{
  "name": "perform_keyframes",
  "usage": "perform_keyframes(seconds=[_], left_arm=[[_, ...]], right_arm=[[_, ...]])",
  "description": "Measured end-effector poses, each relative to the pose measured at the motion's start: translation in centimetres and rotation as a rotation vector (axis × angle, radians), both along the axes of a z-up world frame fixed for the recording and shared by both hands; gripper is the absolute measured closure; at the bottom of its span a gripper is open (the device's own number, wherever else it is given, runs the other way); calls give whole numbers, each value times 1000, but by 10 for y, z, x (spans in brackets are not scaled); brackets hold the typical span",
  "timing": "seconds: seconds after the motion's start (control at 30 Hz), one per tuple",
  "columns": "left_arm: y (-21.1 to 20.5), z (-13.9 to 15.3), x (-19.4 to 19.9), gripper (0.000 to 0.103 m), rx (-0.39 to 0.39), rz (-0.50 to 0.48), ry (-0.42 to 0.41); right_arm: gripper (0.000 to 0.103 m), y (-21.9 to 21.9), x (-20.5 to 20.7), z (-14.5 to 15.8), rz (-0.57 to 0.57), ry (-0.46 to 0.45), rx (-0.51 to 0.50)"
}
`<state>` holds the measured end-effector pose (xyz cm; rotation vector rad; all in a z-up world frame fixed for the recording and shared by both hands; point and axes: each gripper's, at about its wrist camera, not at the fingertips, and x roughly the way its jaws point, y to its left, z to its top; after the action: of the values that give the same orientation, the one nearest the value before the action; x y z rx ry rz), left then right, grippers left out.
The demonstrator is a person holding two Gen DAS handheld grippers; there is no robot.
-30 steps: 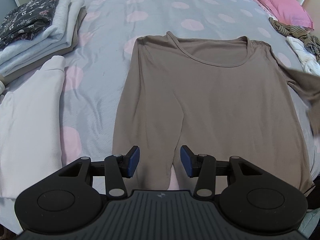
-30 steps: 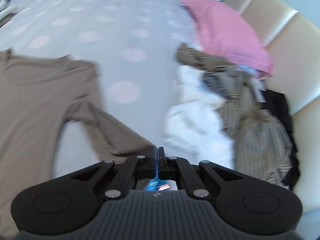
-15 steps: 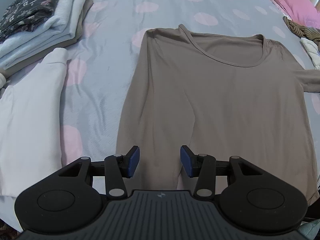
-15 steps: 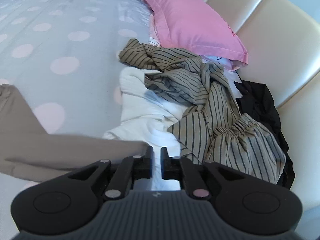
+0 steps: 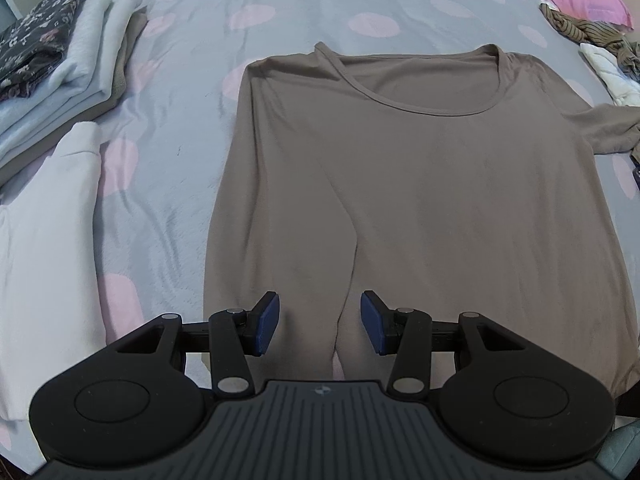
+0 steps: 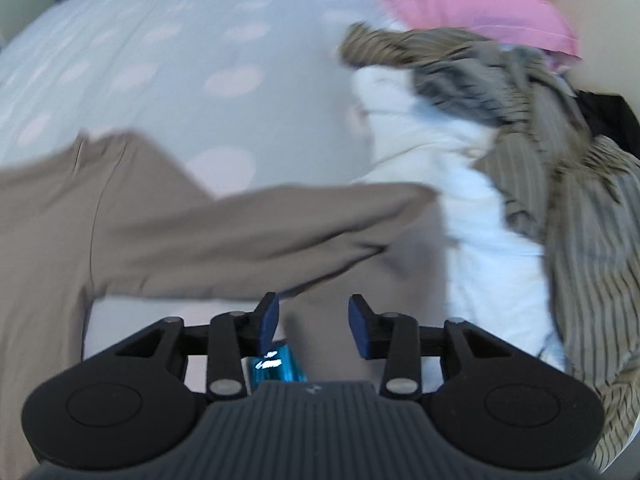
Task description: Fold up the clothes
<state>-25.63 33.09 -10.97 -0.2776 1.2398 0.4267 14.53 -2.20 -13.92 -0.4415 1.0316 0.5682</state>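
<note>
A taupe long-sleeved shirt [image 5: 420,184] lies flat on the bed, neckline away from me. Its left sleeve is folded down along the body, the cuff ending near my left gripper [image 5: 319,328]. That gripper hovers open just above the cuff, nothing between its blue pads. In the right wrist view the shirt's right sleeve [image 6: 248,236] stretches out sideways toward a clothes pile. My right gripper [image 6: 313,326] is over the sleeve's outer end and its jaws are opening, with the cloth lying loose below them and no pad pressing on it.
Folded clothes [image 5: 60,60] are stacked at the far left, with a white garment [image 5: 44,240] spread beside them. A pile of striped and white clothes [image 6: 520,184] and a pink pillow [image 6: 460,0] lie to the right. The bed sheet [image 5: 312,0] is grey with pink dots.
My right gripper was shut on the shirt's right sleeve, carried it outward, came down and opened, and the sleeve now lies stretched out. The left gripper drifted slightly closer over the shirt.
</note>
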Motion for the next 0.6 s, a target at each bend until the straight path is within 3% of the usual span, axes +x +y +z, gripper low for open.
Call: perform_keyframes(seconds=[0.3, 0.37, 0.4, 0.43, 0.5, 0.6], left_arm=[[2, -1, -1, 60, 6, 3, 17], [1, -1, 0, 60, 8, -2, 19], [1, -1, 0, 60, 10, -5, 18], [0, 0, 0, 60, 12, -8, 16], [-1, 1, 1, 60, 18, -15, 14], [-2, 3, 1, 60, 26, -21, 6]], right_arm=[[56, 13, 10, -25, 1, 46, -45], [62, 14, 10, -31, 2, 35, -66], [71, 14, 11, -33, -2, 26, -73], [87, 13, 12, -34, -6, 17, -80], [97, 11, 14, -33, -20, 7, -90], [98, 7, 12, -23, -32, -19, -84]])
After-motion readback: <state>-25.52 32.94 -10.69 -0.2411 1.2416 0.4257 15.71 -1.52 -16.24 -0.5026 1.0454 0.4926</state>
